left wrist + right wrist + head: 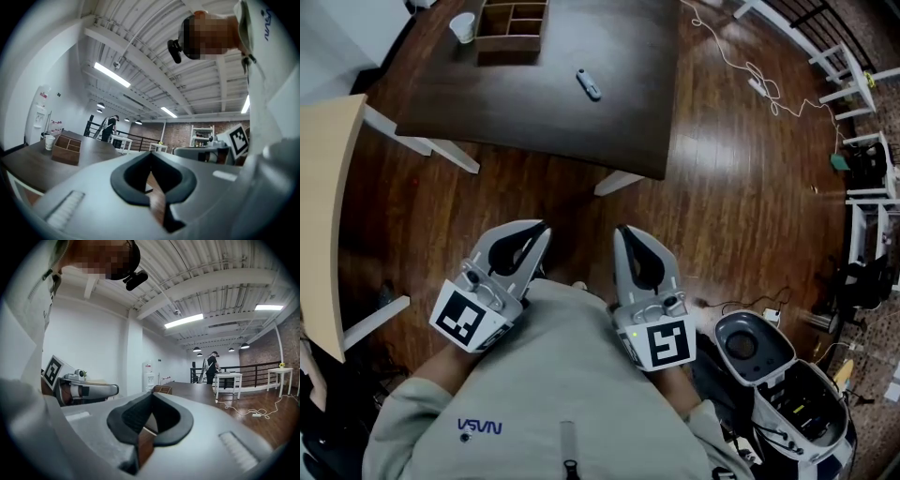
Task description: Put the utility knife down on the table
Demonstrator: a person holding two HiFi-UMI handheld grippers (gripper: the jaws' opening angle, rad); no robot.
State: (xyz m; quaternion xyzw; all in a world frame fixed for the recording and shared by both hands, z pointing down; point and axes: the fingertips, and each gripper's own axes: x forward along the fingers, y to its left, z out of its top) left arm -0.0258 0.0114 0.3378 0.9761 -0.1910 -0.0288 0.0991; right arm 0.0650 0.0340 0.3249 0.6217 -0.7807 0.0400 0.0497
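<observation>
From my head camera, the utility knife lies flat on the dark table, well apart from the wooden box and the cup at the far edge. My left gripper and right gripper sit close to my chest, away from the table.

In the left gripper view, the jaws are pressed together on nothing.

In the right gripper view, the jaws meet too, with nothing between them.

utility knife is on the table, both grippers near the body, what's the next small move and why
Probably just rest both grippers where they are. The utility knife lies flat on the table, and the left gripper and right gripper are shut, empty and short of the table, so the task looks done.
</observation>
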